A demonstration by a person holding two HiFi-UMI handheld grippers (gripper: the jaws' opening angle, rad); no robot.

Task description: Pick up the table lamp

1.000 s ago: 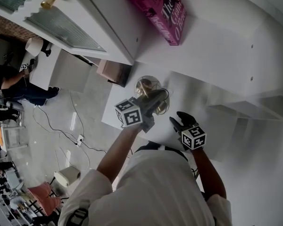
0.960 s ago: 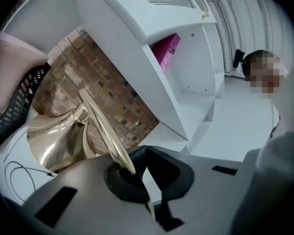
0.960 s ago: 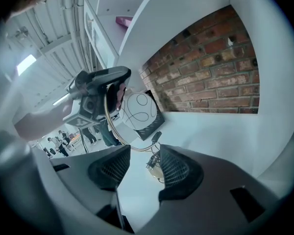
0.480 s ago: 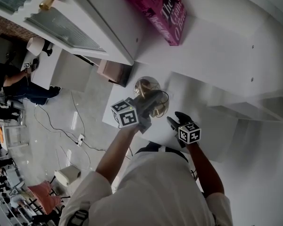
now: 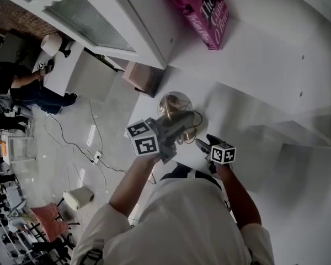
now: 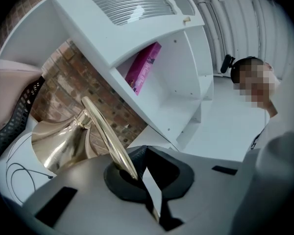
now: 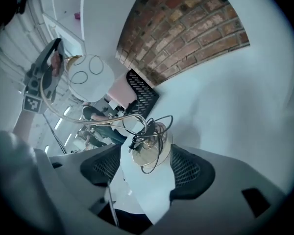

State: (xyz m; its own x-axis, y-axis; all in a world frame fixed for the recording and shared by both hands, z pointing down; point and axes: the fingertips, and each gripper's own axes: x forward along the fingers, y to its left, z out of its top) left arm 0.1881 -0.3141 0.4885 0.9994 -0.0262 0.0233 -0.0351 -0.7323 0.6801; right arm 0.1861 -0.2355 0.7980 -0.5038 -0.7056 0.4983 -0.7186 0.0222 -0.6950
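Left gripper view: left tool [image 6: 137, 168] pressed together on the brass stem [image 6: 102, 126] of the table lamp [image 5: 174, 105], at its 1 o'clock by the desk [image 5: 231, 115] edge; right tool [image 7: 146, 166], jaws just opened and flanking the untouched corded base [image 7: 149, 148], should close squarely before lifting.

Left gripper [image 5: 180, 120] jaws clamped, right gripper [image 5: 203, 143] jaws just opening, pressing nothing

Lighting: bright, diffuse; shadows soft. Gripper views: fisheye bending, dark corners. Glare streaks the table lamp [image 6: 103, 129] ahead of the left gripper [image 6: 139, 160].
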